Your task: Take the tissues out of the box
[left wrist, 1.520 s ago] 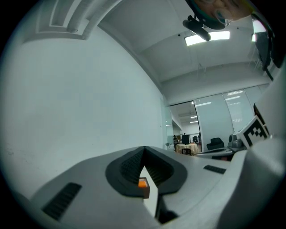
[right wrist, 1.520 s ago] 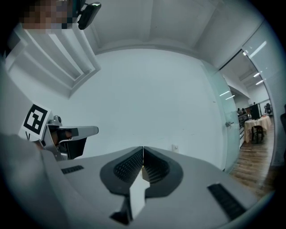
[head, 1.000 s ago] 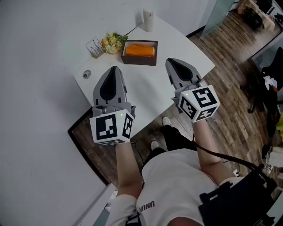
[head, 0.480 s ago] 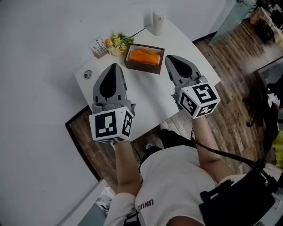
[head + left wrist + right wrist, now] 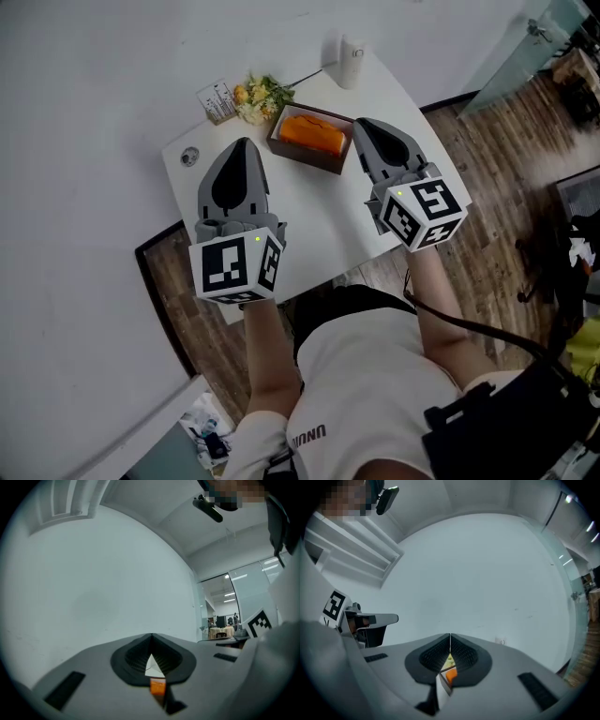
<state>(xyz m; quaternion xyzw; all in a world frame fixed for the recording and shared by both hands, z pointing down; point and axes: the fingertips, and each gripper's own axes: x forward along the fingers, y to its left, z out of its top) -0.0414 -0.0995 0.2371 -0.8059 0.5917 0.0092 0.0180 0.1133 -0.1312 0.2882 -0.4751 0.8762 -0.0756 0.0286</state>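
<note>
A brown tissue box [image 5: 284, 145] holding an orange pack [image 5: 310, 133] sits on the white table [image 5: 319, 216] toward its far side. My left gripper [image 5: 244, 143] hovers over the table's left part, short of the box, jaws shut and empty. My right gripper [image 5: 359, 123] hangs just right of the box's right end, also shut with nothing in it. In the left gripper view the gripper [image 5: 151, 635] has its tips meeting, with a sliver of orange pack [image 5: 157, 686] below them. The right gripper view shows the same closed tips of the gripper [image 5: 450, 634] and the orange pack [image 5: 449, 674].
Behind the box stand a small bunch of yellow flowers [image 5: 261, 97], a card holder [image 5: 217, 100] and a white cylindrical device [image 5: 351, 49] with a cord. A small round object [image 5: 188, 157] lies at the table's left corner. A white wall rises at the left; wood floor surrounds the table.
The table and box have drifted down and right in the head view, closer to both grippers. The box now lies just beside the right gripper's tip. Both grippers stayed shut.
</note>
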